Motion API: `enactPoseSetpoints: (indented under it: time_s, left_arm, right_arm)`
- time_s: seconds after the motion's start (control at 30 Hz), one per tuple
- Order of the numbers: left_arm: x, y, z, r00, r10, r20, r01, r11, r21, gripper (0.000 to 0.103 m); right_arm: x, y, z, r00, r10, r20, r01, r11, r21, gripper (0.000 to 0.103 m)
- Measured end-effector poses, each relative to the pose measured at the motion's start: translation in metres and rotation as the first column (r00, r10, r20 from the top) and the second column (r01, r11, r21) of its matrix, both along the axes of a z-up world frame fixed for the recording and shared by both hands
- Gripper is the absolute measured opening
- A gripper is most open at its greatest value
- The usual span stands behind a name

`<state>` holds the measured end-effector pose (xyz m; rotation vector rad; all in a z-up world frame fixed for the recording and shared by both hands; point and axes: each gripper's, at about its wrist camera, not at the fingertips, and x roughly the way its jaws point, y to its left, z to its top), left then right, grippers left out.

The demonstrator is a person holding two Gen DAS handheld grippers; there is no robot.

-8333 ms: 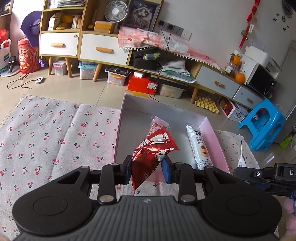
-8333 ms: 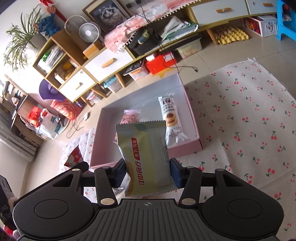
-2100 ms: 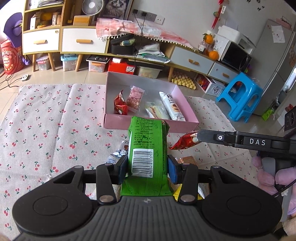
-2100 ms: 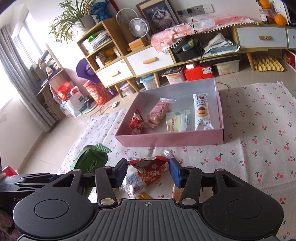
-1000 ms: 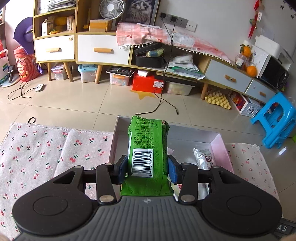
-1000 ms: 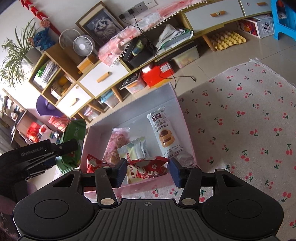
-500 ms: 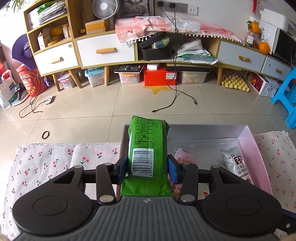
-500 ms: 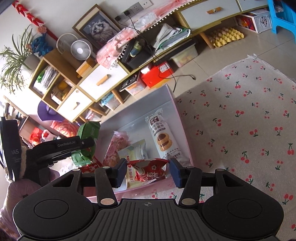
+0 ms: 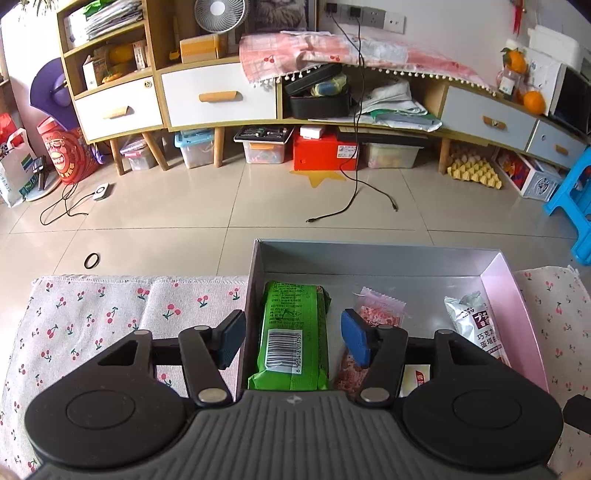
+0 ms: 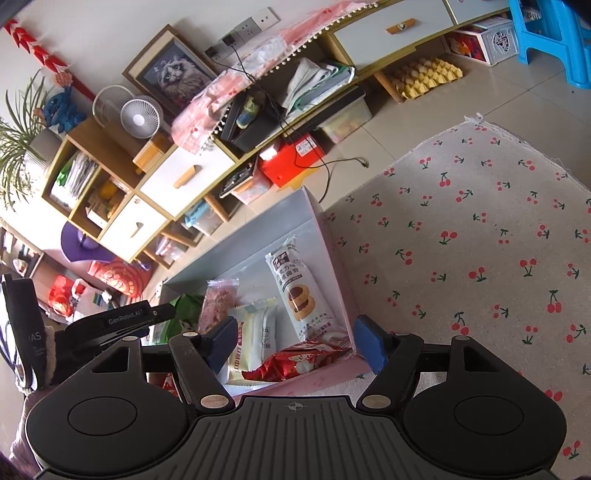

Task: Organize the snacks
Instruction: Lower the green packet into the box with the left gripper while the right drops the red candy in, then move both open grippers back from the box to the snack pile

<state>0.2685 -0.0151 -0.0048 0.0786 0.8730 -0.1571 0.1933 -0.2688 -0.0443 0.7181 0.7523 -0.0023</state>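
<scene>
My left gripper [image 9: 293, 341] is opening — the green packet [image 9: 291, 336] lies between its pads, which stand clear of the packet's sides, at the left end of the pink box [image 9: 517, 314]. My right gripper [image 10: 295, 345] is opening too, over the near wall of the box; the red packet [image 10: 295, 363] sits below it, untouched by either pad, beside the pale yellow packet [image 10: 253, 341] and the long white cake packet [image 10: 299, 295]. The box rests on the cherry-print cloth [image 10: 480, 240].

cherry-print cloth [image 9: 110, 306], blue stool [image 10: 550, 33], desk fan [image 9: 220, 14], red storage box [image 9: 325, 151].
</scene>
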Motion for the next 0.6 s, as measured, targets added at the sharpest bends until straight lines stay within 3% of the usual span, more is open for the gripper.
enactPoseSetpoints:
  time_s: [0.27,0.6]
  left_arm:
    - [-0.022,0.007,0.011,1.0,-0.021,0.008,0.021,1.0,-0.012,0.067]
    - [-0.056,0.029,0.017,1.0,-0.027,-0.011,0.026,0.997,-0.068,0.084]
  right_arm:
    - [-0.005,0.003,0.009,1.0,0.016,-0.017,-0.017,1.0,-0.01,0.079]
    - [-0.02,0.025,0.023,0.993,0.106,-0.053,-0.111,0.99,-0.09,0.085]
